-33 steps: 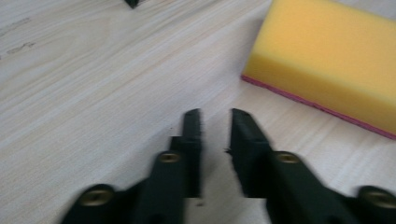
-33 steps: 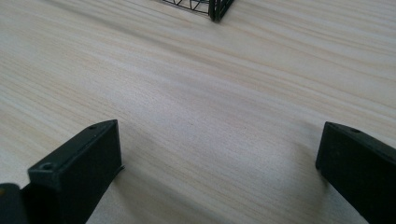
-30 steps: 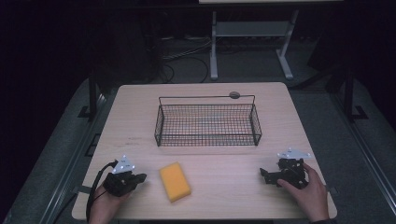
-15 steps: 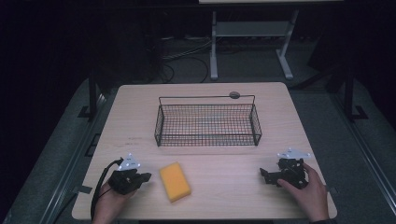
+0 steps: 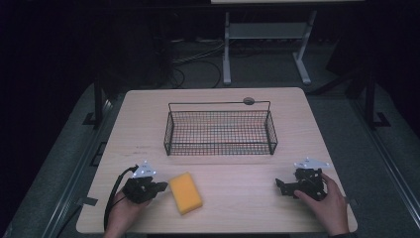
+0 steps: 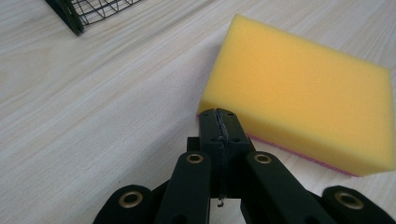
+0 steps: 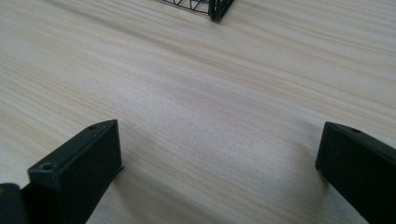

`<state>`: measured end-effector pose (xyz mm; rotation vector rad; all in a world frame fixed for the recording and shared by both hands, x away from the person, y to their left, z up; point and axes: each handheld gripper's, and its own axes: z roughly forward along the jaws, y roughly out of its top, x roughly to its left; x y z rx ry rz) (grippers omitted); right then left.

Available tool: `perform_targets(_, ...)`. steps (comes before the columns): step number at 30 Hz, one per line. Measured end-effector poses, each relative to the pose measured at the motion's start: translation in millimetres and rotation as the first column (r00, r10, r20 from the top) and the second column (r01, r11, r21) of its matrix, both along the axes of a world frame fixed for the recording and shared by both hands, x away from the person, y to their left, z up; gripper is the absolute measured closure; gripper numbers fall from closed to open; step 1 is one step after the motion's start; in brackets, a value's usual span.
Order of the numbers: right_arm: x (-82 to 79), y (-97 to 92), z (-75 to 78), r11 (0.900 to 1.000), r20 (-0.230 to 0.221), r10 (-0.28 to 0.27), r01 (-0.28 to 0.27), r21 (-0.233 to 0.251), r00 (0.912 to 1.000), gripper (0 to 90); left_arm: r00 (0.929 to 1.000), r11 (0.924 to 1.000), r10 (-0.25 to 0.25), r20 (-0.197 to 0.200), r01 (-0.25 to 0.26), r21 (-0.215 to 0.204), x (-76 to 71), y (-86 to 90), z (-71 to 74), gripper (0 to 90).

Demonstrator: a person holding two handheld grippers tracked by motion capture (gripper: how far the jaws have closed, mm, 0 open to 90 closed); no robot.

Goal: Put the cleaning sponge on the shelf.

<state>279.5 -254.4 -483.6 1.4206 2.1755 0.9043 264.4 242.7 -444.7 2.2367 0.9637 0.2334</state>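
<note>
Room is lying mostly in darkness; light is falling on a pale wood-grain table [image 5: 218,99]. Grey floor [image 5: 346,114] is showing around it, cables [image 5: 198,49] are trailing behind, and a white metal stand [image 5: 265,47] is standing beyond.

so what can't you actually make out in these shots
- Sponge, left gripper view: its underside is hidden against the table; just a thin pink edge shows.
- Left gripper: whether its shut tips touch the sponge is unclear, since the fingers cover that spot.
- Small round thing behind the wire basket, high view: too small to identify.
- Right gripper, right gripper view: the frame cuts off its body.
</note>
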Motion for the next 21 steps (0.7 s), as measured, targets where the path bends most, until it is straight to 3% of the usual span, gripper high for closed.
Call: perform_targets(21,0.0,0.0,0.0,1.0,0.0,0.0,0.0,0.0,1.0,0.0,1.0,0.9999,0.002,-0.007,-0.002,0.011,10.5,-7.0,-1.9,89.6)
